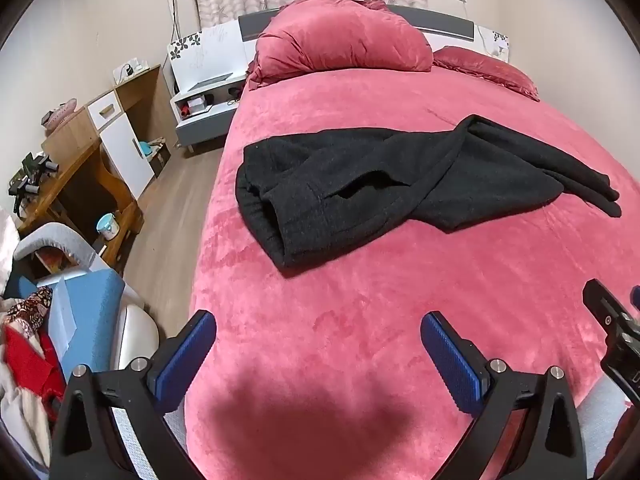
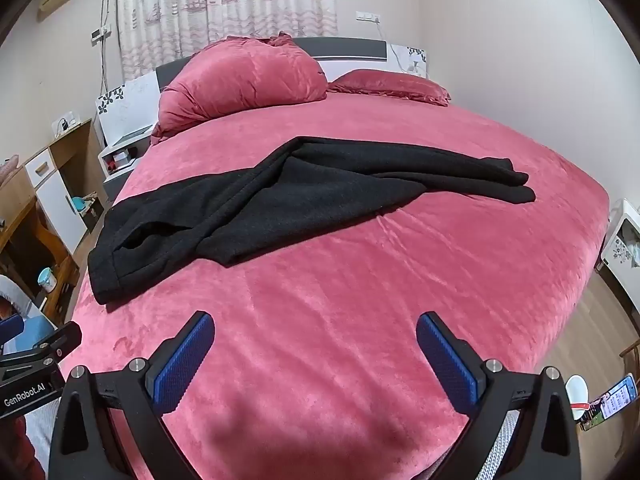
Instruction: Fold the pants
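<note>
Left claw [image 1: 318,330] wide open, nothing between its blue pads, hanging over the near end of the bed [image 1: 360,320]. Right claw [image 2: 316,330] the same story: jaws spread as far as they go, empty, tilted down at bare pink cover. Neither one is touching cloth.

And there are the pants [image 1: 400,184], black, lying across the middle of the bed, well apart from both claws. The waistband end sits toward the left edge of the mattress, rumpled and partly doubled over, and the legs run off to the right, one crossing over the other, with the cuffs near the far right side.

By my reading the fold has not started; this is the approach. The next move looks like a reach forward, each claw going for a corner or an edge so the legs can be pulled straight and laid together. The twist in the legs probably needs undoing first, or the fold will come out lumpy.

The count: one pair of pants, two legs. Two claws, four blue pads. At the headboard, one big puffed pillow [image 1: 340,36] and one flat pillow [image 1: 484,68] beside it.
</note>
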`<action>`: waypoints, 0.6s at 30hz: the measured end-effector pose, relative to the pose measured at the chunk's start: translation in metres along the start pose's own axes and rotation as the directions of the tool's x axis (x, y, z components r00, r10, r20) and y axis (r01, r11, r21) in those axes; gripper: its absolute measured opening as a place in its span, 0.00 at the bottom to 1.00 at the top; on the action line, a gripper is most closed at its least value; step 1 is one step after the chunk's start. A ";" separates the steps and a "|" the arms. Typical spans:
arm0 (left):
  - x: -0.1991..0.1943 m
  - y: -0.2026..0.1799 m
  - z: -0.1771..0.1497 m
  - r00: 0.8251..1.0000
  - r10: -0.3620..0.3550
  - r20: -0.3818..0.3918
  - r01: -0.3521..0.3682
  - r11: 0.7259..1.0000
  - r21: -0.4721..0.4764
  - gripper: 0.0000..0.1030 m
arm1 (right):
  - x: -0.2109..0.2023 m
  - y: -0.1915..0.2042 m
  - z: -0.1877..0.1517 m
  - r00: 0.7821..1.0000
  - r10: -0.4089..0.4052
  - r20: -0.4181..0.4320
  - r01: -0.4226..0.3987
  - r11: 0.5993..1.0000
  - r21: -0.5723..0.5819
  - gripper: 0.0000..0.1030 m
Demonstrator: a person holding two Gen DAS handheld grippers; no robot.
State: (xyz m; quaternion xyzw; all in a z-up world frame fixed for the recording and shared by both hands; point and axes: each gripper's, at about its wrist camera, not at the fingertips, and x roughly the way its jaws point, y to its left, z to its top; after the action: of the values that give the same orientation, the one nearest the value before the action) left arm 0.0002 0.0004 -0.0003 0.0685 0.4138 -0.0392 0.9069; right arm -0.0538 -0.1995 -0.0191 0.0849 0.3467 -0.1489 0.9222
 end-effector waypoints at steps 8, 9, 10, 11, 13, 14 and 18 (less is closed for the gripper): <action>0.005 -0.003 -0.005 1.000 -0.002 -0.011 0.002 1.000 0.010 1.00 | 0.000 0.000 0.000 1.000 0.004 -0.011 -0.004 1.000 0.002 1.00; 0.005 -0.003 -0.006 1.000 -0.004 -0.011 0.004 1.000 0.012 1.00 | 0.001 0.000 0.000 1.000 0.005 -0.015 -0.005 1.000 0.002 1.00; 0.006 -0.003 -0.008 1.000 -0.006 -0.009 0.006 1.000 0.010 1.00 | 0.003 -0.001 0.000 1.000 0.005 -0.018 -0.005 1.000 0.002 1.00; 0.006 -0.003 -0.008 1.000 -0.008 -0.012 0.008 1.000 0.009 1.00 | 0.004 -0.001 0.001 1.000 0.005 -0.019 -0.005 1.000 0.002 1.00; 0.005 -0.001 -0.003 1.000 -0.019 -0.022 0.019 1.000 0.001 1.00 | 0.004 -0.006 -0.001 1.000 0.003 -0.012 -0.003 1.000 0.008 1.00; 0.005 -0.001 -0.004 1.000 -0.020 -0.023 0.020 1.000 0.000 1.00 | 0.004 -0.007 -0.001 1.000 0.002 -0.011 -0.002 1.000 0.007 1.00; 0.005 -0.002 -0.004 1.000 -0.023 -0.022 0.023 1.000 0.005 1.00 | 0.002 -0.002 -0.001 1.000 -0.005 -0.013 0.005 1.000 0.006 1.00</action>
State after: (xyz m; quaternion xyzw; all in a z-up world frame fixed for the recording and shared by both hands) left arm 0.0001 -0.0010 -0.0069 0.0666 0.4243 -0.0498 0.9017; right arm -0.0539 -0.2015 -0.0214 0.0877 0.3526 -0.1517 0.9192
